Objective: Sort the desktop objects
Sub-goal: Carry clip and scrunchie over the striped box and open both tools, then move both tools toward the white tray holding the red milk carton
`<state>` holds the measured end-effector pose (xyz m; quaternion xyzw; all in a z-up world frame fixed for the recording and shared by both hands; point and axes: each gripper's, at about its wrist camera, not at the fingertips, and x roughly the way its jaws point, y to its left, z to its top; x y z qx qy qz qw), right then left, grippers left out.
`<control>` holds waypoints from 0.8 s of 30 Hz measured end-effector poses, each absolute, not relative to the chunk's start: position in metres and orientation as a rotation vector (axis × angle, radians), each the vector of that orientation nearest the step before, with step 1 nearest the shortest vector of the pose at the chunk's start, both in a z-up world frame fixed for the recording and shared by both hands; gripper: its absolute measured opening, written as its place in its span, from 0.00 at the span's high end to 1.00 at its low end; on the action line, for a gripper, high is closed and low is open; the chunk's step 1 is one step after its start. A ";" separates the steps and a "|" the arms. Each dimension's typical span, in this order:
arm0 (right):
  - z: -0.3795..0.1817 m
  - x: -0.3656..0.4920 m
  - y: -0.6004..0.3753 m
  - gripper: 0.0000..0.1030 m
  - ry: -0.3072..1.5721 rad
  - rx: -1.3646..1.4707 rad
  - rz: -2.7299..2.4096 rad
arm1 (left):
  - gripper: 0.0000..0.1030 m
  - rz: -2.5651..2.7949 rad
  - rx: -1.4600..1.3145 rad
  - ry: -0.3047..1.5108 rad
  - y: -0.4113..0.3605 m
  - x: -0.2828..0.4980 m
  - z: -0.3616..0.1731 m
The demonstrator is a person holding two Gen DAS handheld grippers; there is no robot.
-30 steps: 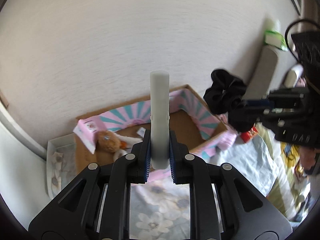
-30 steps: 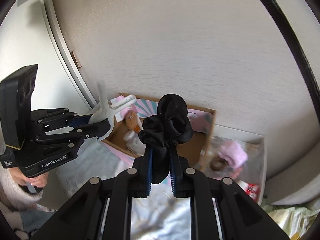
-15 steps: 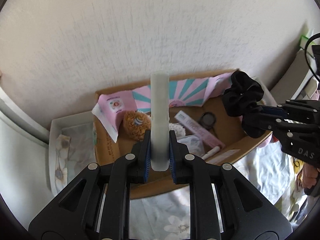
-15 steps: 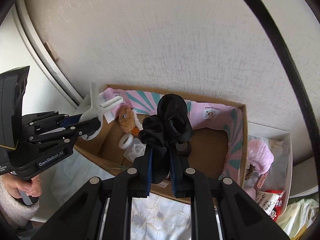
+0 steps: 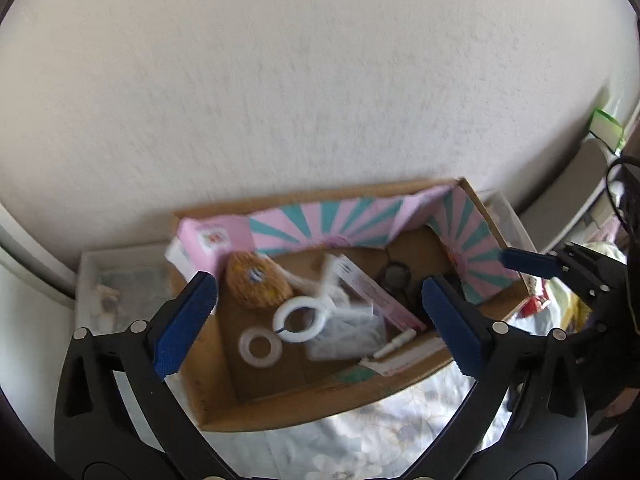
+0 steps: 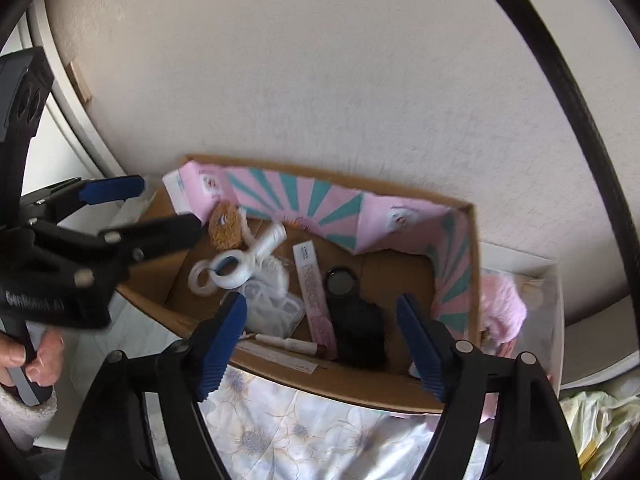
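Over the cardboard box (image 5: 280, 404) your left gripper (image 5: 320, 312) hangs with its jaws opening and nothing pressed between the blue pads; the white clip (image 5: 304, 316) you carried lies loose on the box floor below, its ring end next to a white ring (image 5: 260, 348) and just in front of the orange plush toy (image 5: 256, 280). Your right gripper (image 6: 320, 344) is opening too, pads clear of the black scrunchie (image 6: 360, 332), which sits in the box beside the pink tube box (image 6: 314, 292) and just below a round black compact (image 6: 342, 282). Past the box's right wall a pink fluffy thing (image 6: 502, 308) lies in a white tray (image 6: 556, 320)
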<state>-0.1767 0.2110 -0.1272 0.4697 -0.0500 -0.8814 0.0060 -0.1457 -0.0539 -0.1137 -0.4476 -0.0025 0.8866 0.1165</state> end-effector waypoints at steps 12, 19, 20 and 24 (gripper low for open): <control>-0.107 -0.165 0.228 0.28 -0.315 1.373 -2.818 | 0.00 2.702 -1.194 0.227 -0.039 -0.130 -0.075; -0.072 -0.138 0.242 0.27 -0.317 1.214 -2.916 | 0.00 2.724 -1.191 0.269 -0.045 -0.120 -0.064; -0.061 -0.130 0.249 0.27 -0.326 1.177 -2.934 | 0.00 2.739 -1.188 0.269 -0.050 -0.118 -0.061; -0.035 -0.107 0.273 0.27 -0.324 1.161 -3.020 | 0.00 2.812 -1.139 0.379 -0.056 -0.105 -0.044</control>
